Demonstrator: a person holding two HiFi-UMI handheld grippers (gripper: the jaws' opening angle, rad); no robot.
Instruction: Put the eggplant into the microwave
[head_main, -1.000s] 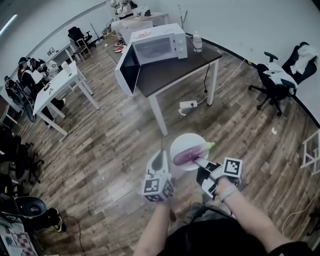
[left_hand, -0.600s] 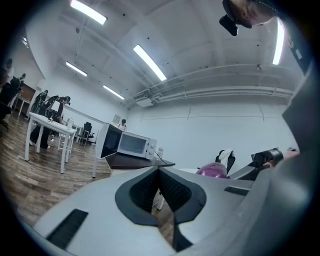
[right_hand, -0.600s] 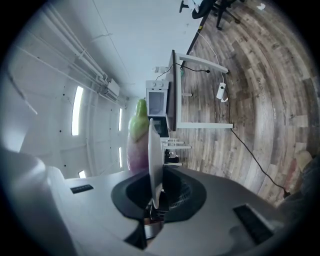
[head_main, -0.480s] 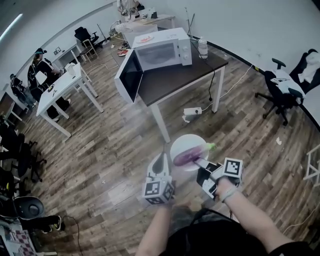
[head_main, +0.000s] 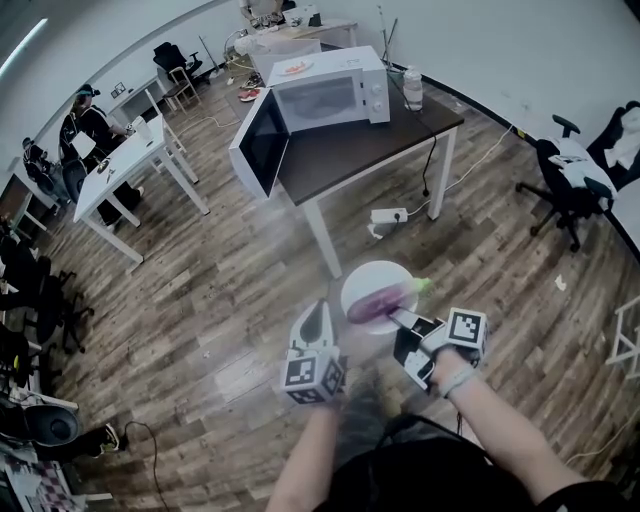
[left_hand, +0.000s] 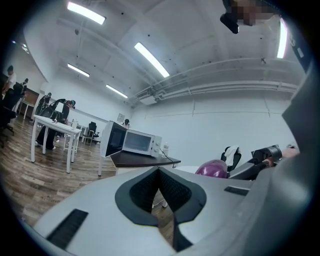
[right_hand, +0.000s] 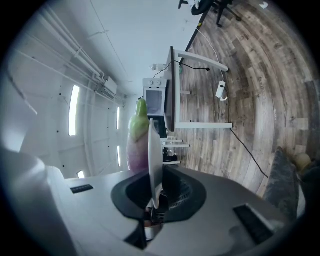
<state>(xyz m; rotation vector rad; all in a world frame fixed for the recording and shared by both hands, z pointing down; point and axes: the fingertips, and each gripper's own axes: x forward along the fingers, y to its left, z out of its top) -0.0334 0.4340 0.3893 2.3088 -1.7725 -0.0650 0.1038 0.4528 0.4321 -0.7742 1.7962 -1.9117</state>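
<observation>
A purple eggplant (head_main: 375, 306) with a green stem lies on a white plate (head_main: 365, 275). My right gripper (head_main: 400, 320) is shut on the plate's near rim and holds it level above the wooden floor. In the right gripper view the plate (right_hand: 155, 165) stands edge-on between the jaws, with the eggplant (right_hand: 136, 135) beside it. My left gripper (head_main: 318, 312) hangs just left of the plate, shut and empty. Ahead, the white microwave (head_main: 320, 95) stands on a dark table (head_main: 365, 150) with its door (head_main: 260, 145) swung open to the left. The left gripper view also shows the microwave (left_hand: 141, 143) and the eggplant (left_hand: 214, 169).
A water bottle (head_main: 413, 88) stands right of the microwave. A power strip (head_main: 388, 215) and cable lie on the floor under the table. White tables (head_main: 125, 165) with people (head_main: 80, 125) are at the left, and an office chair (head_main: 570, 175) at the right.
The microwave table has shifted a little to the right in the head view as the person moves. Both grippers keep their places in the picture, the plate still held.
</observation>
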